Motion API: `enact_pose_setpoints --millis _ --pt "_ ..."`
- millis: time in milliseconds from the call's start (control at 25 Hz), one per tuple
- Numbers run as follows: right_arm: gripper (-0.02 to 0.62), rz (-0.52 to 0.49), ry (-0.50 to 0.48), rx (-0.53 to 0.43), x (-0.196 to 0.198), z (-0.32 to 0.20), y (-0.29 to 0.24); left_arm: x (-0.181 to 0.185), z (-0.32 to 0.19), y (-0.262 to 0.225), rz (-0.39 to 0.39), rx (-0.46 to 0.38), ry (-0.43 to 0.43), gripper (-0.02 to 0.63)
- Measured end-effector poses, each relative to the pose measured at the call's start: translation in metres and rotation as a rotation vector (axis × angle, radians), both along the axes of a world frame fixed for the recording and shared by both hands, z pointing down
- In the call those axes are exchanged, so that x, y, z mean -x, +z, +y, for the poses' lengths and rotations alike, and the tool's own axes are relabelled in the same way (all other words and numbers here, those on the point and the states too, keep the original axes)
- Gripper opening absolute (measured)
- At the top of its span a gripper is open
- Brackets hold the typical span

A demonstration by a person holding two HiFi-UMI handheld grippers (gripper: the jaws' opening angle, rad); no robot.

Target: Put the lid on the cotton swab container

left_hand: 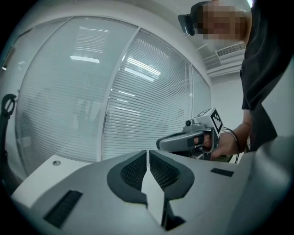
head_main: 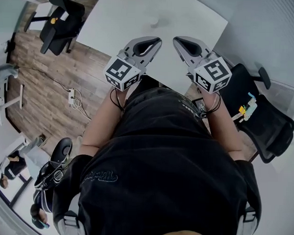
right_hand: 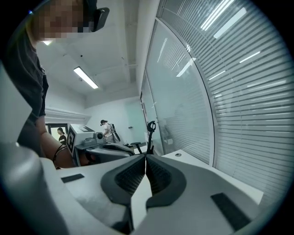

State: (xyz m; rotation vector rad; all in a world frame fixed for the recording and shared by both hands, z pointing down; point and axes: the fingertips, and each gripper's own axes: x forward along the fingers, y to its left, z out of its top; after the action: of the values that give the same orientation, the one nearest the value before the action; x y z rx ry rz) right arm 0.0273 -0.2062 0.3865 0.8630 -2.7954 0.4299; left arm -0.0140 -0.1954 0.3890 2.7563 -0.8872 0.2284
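My left gripper (head_main: 152, 42) and right gripper (head_main: 180, 43) hang side by side over the near edge of the white table (head_main: 121, 17). Both are shut with nothing between the jaws. In the left gripper view its jaws (left_hand: 147, 155) meet in a thin line, and the right gripper (left_hand: 183, 141) shows beyond them in a hand. The right gripper's own jaws (right_hand: 145, 159) are also pressed together. A small pale round thing (head_main: 155, 22) sits on the table ahead of the grippers. It is too small to tell as lid or container. It shows as a dot (left_hand: 56, 162) and again as a dot (right_hand: 178, 155).
A black office chair (head_main: 61, 20) stands left of the table and another black chair (head_main: 264, 126) at its right. A power strip (head_main: 70, 95) with cables lies on the wooden floor. A glass wall with blinds (left_hand: 138, 92) runs behind the table. People (head_main: 10, 165) stand at the lower left.
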Motion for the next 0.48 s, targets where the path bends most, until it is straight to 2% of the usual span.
enact_pose_setpoints --millis 160,480 --pt "0.023 0.002 0.027 0.021 0.002 -0.017 0.007 0.006 -0.015 0.015 -0.051 0.0 0.029 0.018" --pt "0.023 0.018 0.062 0.057 0.007 -0.043 0.026 0.021 -0.039 0.047 -0.066 0.038 0.066 0.026"
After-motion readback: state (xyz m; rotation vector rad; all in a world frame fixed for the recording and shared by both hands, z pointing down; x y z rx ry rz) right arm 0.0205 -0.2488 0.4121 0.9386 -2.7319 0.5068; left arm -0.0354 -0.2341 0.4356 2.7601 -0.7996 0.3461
